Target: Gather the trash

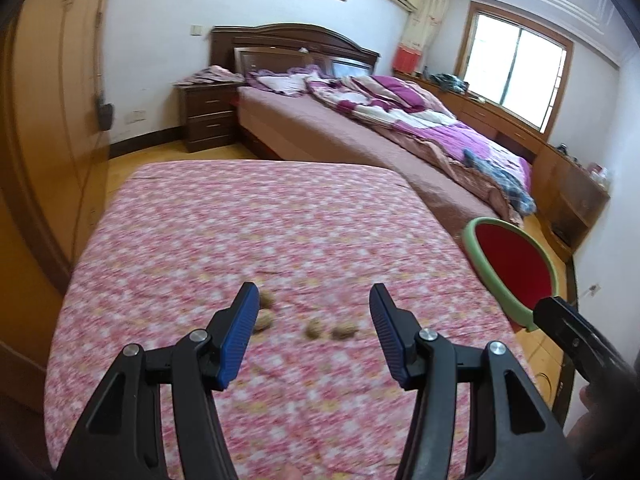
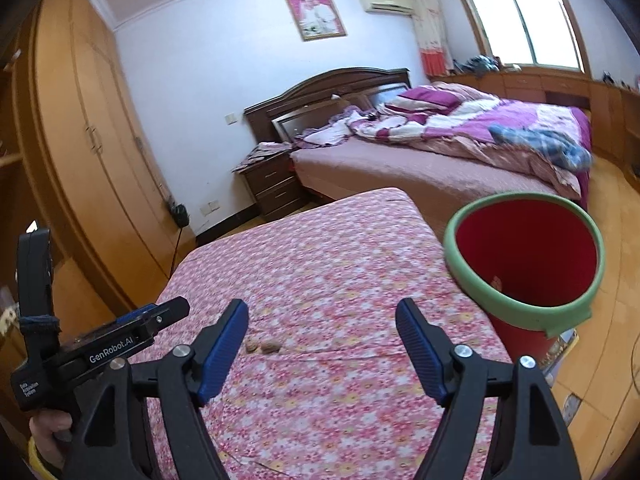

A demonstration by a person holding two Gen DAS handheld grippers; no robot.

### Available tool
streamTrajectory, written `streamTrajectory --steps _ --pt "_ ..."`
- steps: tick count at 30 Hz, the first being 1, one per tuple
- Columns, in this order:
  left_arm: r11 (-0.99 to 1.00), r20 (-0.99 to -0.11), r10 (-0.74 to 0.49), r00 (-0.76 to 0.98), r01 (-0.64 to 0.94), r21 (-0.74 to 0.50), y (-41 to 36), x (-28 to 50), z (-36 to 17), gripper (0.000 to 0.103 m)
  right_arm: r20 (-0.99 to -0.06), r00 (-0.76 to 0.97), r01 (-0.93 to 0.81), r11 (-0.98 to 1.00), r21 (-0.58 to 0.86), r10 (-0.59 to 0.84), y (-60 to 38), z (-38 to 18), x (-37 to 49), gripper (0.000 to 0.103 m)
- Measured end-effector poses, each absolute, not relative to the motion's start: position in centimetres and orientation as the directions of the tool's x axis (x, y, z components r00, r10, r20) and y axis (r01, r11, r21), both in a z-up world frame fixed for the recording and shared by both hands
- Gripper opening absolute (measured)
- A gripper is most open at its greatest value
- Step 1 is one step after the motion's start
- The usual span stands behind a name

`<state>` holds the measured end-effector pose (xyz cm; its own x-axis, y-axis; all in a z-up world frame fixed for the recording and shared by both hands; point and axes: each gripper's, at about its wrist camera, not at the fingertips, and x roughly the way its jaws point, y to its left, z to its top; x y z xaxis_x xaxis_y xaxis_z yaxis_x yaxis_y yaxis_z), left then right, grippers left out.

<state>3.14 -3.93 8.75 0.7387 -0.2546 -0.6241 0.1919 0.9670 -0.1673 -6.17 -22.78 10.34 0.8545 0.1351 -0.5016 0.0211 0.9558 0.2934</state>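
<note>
Floral cloth [image 1: 240, 220]: shells [image 1: 308, 328] between left gripper [image 1: 312, 332] fingers.

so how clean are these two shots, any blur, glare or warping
Left wrist view: floral cloth and brown scraps smeared by motion blur, window blown out. Right wrist view: sharper, red bin crisp, window overexposed. Both show fisheye bending and dark corners.

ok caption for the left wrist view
Open left gripper over nut shells on the floral cloth, red bin beside.
</note>
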Motion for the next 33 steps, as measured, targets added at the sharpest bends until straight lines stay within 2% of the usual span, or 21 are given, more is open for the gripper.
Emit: streamTrajectory --steps 10,16,33 --pt "0.990 -0.621 -0.138 0.772 0.102 -0.094 -2.2 -0.2 6.3 0.058 -0.488 0.862 -0.027 0.974 0.226 0.137 -19.5 8.6 -8.0 0.079" --pt "0.996 -0.606 -0.090 0.791 0.054 -0.077 -1.8 -1.8 6.0 0.058 -0.442 0.889 -0.032 0.978 0.204 0.121 -18.8 8.7 -9.8 0.079" --pt "0.999 -0.539 -0.026 0.842 0.002 -0.045 -1.4 -4.0 6.7 0.066 -0.439 0.893 -0.016 0.981 0.195 0.102 -18.4 8.1 -10.7 0.079"
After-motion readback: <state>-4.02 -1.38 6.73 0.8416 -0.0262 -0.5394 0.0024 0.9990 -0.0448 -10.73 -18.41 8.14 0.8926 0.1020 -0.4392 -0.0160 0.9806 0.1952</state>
